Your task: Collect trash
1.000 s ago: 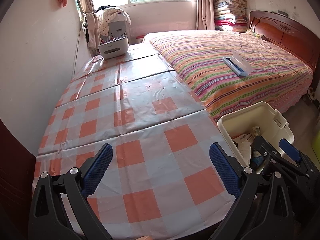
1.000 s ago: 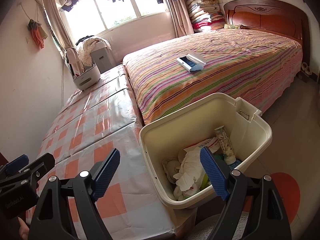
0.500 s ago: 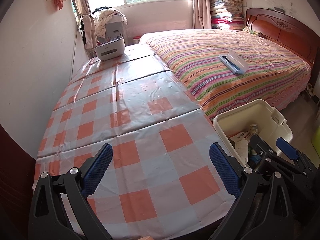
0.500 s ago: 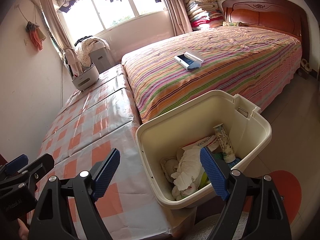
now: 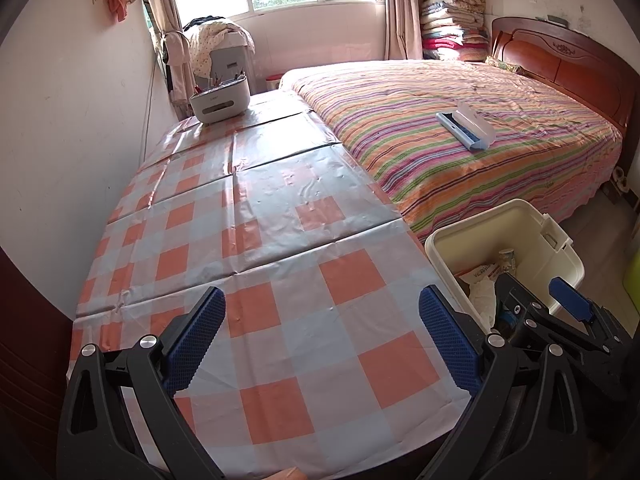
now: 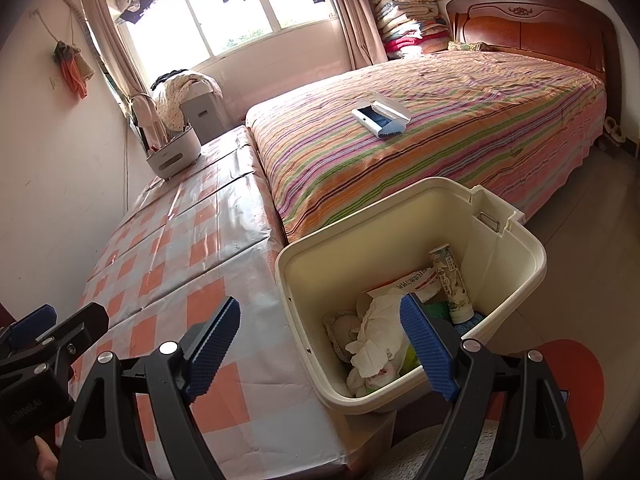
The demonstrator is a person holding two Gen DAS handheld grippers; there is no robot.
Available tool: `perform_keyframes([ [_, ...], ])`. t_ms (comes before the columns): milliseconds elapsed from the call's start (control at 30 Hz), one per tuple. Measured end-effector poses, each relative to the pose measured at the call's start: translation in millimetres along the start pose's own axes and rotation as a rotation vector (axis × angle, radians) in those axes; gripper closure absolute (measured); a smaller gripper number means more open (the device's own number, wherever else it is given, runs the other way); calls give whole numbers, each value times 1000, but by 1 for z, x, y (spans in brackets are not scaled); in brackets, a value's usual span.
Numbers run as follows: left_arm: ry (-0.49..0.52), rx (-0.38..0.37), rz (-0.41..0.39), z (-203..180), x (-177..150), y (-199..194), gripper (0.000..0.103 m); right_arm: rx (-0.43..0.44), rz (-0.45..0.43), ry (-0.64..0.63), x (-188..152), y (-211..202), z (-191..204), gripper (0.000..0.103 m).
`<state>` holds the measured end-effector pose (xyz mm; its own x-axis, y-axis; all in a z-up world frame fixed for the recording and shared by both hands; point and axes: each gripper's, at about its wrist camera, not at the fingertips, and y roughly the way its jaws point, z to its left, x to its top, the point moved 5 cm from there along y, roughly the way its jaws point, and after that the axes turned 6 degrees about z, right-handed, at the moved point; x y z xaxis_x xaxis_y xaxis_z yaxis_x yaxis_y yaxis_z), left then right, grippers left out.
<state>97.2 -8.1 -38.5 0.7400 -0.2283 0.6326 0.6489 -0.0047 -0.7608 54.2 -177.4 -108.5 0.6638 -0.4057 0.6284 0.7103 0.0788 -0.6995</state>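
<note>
Pulled back slightly, our released left gripper (image 5: 320,344) and right gripper (image 6: 320,344) hover; cream plastic bin (image 6: 520,236) holds crumpled white tissue (image 6: 376,336), checked tablecloth (image 5: 280,240) bare.

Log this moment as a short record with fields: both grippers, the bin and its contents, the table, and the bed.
left gripper: open, holding nothing, over the checked table
right gripper: open, holding nothing, at the bin's near rim
bin: cream, beside the table's edge, lid off
bin contents: crumpled white paper, a tube, a printed wrapper
table far end: white organizer
bed: striped cover, a blue and white box lying on it
</note>
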Motion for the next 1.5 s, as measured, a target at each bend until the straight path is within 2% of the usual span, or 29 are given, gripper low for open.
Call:
perform_keyframes([
  [1133, 15, -1, -15, -5, -1, -1, 7, -5, 10, 0, -3, 3, 0, 23],
  [1300, 23, 30, -32, -3, 0, -1, 7, -3, 18, -1, -4, 6, 1, 23],
  [1433, 27, -15, -52, -4, 1, -3, 7, -1, 18, -7, -5, 7, 3, 23],
  [1500, 29, -14, -74, -3, 1, -5, 7, 1, 22, -9, -6, 9, 5, 23],
])
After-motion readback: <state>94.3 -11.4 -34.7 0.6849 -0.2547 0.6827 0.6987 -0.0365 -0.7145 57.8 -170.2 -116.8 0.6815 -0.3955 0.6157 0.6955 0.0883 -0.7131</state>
